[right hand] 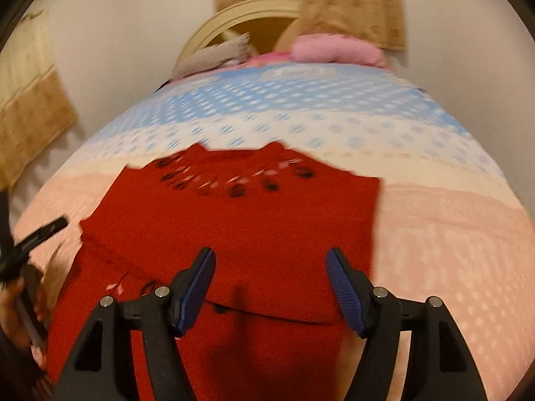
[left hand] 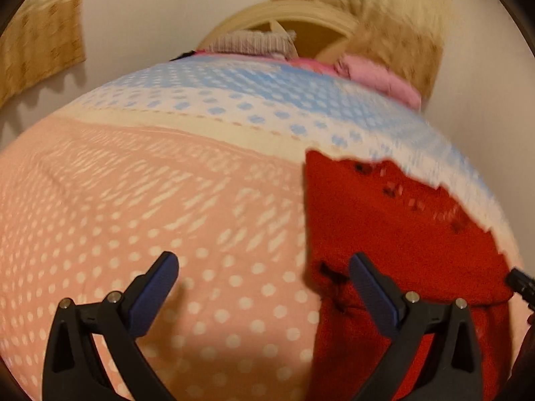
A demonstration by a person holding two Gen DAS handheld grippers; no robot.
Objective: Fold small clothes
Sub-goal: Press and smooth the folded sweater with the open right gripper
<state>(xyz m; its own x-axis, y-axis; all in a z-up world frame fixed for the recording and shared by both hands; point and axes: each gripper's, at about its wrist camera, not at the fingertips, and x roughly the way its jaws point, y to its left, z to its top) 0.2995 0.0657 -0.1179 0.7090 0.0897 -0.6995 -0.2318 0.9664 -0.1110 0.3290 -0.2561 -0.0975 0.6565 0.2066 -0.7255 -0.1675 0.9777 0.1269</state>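
The red sweater (right hand: 234, 227) lies flat on the bed (right hand: 451, 234), on the pink dotted part of the cover w/ its neckline reaching up toward the pale band before the blue dots. A row of small dark and pink marks runs around the neckline. Its lower part looks folded up over itself — a straight folded edge crosses the cloth just ahead of the right tool (right hand: 271, 279), with a second layer of red below it.

Right tool: jaws apart, hanging over the middle of the sweater near that fold edge, nothing between the blue pads, not touching the cloth as far as can be seen.

Left tool (left hand: 264, 275): jaws wide apart too, empty. It hangs over the bed at the sweater's left edge — the left finger over bare pink cover, the right finger over the red cloth. In the right wrist view, part of it and the hand holding it show at the far left edge, blurred.

At the far end of the bed: a pink garment (right hand: 334, 48) and a grey knit piece (right hand: 214, 55), bunched up in front of a cream curved headboard (right hand: 214, 21). Tan curtains (right hand: 354, 3) hang on the wall behind. Both views are a bit motion-blurred.
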